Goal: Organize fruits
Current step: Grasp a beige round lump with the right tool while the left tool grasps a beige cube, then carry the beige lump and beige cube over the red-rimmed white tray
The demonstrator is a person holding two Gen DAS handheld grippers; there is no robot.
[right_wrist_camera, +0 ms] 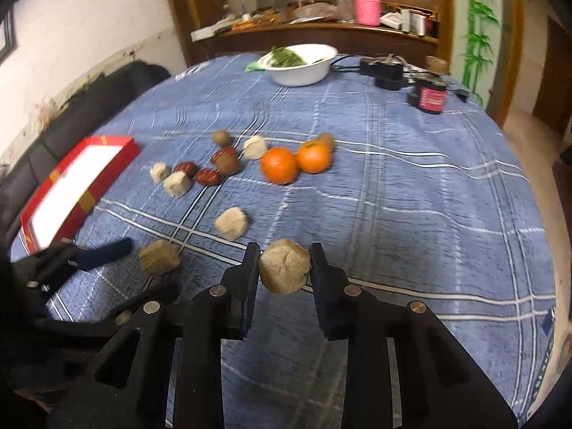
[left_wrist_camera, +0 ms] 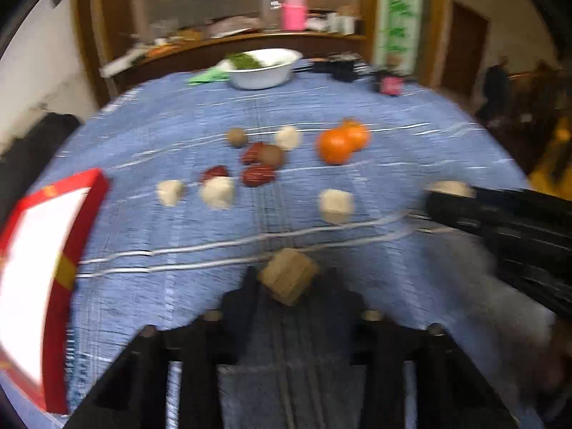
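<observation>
The right tool [right_wrist_camera: 284, 266] pinches a tan, faceted lump [right_wrist_camera: 284, 271] between its two black fingers, whose tips press against both sides of it, low over the tabletop [right_wrist_camera: 411, 193]. The left tool [left_wrist_camera: 289, 280] likewise grips a second tan lump [left_wrist_camera: 289, 279], a blockier piece seen tilted between its fingers; the left wrist view is blurred, but the fingers close against its sides. In the right wrist view this same lump [right_wrist_camera: 159, 257] appears at lower left, beside the left tool's dark finger.

Beyond the held pieces, loose items lie on a blue checked cloth. Nearest is a pale lump [right_wrist_camera: 231, 222] just ahead of the right tool. Farther off sits a cluster: two pale lumps [right_wrist_camera: 176, 183] close together, three dark red dates [right_wrist_camera: 207, 177], and two round brown fruits [right_wrist_camera: 228, 162], one touching the dates and one slightly behind. Another pale lump [right_wrist_camera: 255, 147] lies just beside the cluster. To the right of it, two oranges [right_wrist_camera: 279, 165] touch each other, with a small brownish item partly hidden behind the farther one.

A red box with a white interior [right_wrist_camera: 77, 182] rests at the left edge of the tabletop, empty in the part that shows. At the far edge stand a white bowl holding greens [right_wrist_camera: 298, 68], black devices with cables [right_wrist_camera: 384, 69], and a dark jar with a pink label [right_wrist_camera: 430, 98].
</observation>
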